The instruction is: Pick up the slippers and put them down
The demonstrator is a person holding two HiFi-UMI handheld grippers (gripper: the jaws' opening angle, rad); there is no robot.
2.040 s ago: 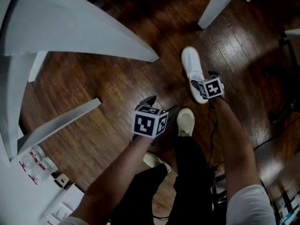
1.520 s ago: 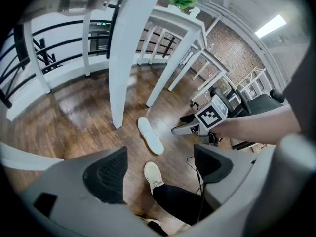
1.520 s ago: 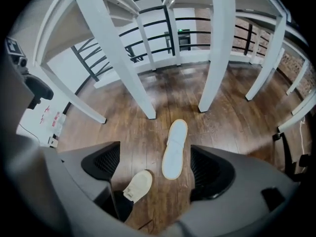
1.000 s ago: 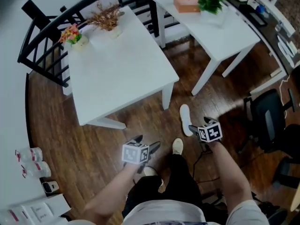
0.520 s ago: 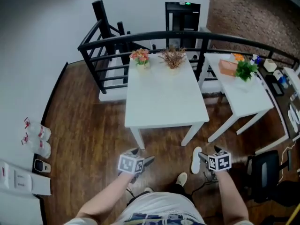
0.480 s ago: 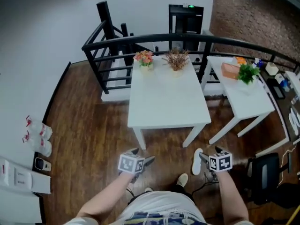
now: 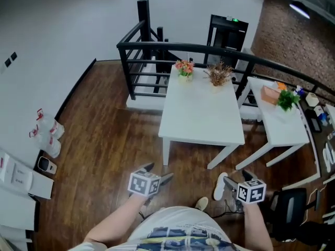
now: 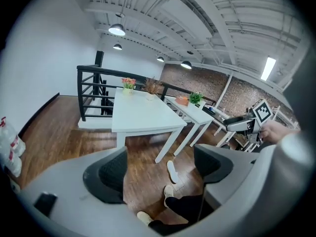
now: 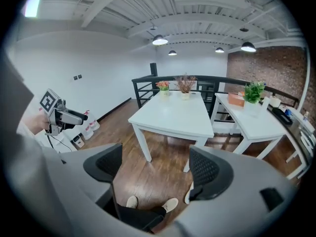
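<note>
Two white tables (image 7: 201,114) (image 7: 280,128), three potted plants (image 7: 183,68) (image 7: 219,75) (image 7: 287,99), one slipper (image 7: 220,186), two claws (image 7: 157,172) (image 7: 236,178).

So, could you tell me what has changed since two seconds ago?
The person stood up, lifting both grippers away from the floor: the right gripper rose from beside the white slipper, the left gripper rose too. The slipper stayed on the floor; both grippers are open, empty.

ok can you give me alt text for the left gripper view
The left gripper holds its jaws open and empty above a dark wood floor, where one white slipper lies just beyond the person's feet. A white table stands behind, and the right gripper shows at the right.
</note>
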